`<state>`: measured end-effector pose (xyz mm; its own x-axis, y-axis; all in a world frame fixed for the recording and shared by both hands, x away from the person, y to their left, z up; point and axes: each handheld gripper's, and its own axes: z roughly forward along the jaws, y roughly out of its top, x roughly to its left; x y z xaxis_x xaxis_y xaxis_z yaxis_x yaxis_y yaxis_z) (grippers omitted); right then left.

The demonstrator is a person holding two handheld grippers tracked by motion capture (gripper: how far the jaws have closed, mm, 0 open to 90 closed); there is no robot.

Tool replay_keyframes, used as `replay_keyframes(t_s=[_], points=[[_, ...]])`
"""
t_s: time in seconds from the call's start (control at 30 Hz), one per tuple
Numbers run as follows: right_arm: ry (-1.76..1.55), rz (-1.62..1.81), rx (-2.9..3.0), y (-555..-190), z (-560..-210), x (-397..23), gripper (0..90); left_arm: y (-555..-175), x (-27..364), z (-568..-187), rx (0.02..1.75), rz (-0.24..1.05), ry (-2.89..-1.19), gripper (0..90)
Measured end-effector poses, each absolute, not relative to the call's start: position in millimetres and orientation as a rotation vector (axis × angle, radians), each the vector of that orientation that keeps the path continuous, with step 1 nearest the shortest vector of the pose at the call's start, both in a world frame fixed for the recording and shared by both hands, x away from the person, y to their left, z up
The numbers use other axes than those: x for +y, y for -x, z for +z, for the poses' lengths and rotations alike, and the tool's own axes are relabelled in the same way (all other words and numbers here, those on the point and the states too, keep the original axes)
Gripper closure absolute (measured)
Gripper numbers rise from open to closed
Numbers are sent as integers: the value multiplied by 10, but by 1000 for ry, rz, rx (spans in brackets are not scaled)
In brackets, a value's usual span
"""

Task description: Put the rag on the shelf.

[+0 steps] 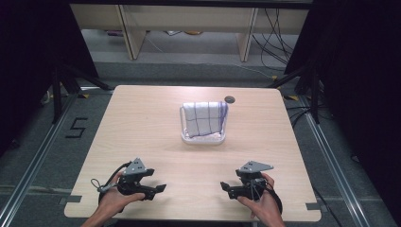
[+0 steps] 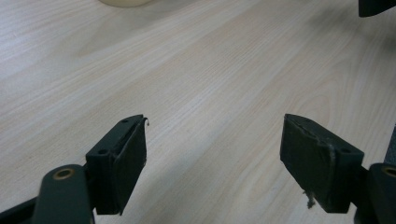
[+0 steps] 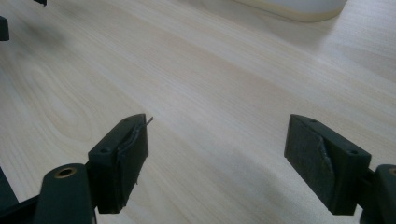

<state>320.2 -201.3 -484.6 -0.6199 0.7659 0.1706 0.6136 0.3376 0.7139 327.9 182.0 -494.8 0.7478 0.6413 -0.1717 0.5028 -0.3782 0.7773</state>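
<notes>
Container: a white basket stands on the surface, a little right of centre and toward the far side.
Contents: a white cloth with thin purple check lines sits in the basket, piled above the rim and draped over its right wall.
Basket in gripper views: its pale base shows at the far edge of the left gripper view and of the right gripper view.
Left hand-held gripper: near-left on the surface, held in the person's left hand, jaws wide apart with only bare wood between them.
Right hand-held gripper: near-right, held in the right hand, jaws wide apart, nothing between them.
Facing: the two tips point toward each other across a stretch of bare wood, well apart from the basket.
In the way: nothing lies between the grippers and the basket.
Other things: a dark round cap set in the surface just beyond the basket's far-right corner; cables on the floor at far right.
Writing: a "5" marked in black tape on the floor left of the surface.
</notes>
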Motion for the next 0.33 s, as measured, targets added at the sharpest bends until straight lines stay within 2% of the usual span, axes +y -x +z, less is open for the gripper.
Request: replay_keyframes(t_s=[0.33], points=[[-1245,1126,2402,-3249,-4893,-2058,193,-3291,1851,-4985,881,205,-2056,196]])
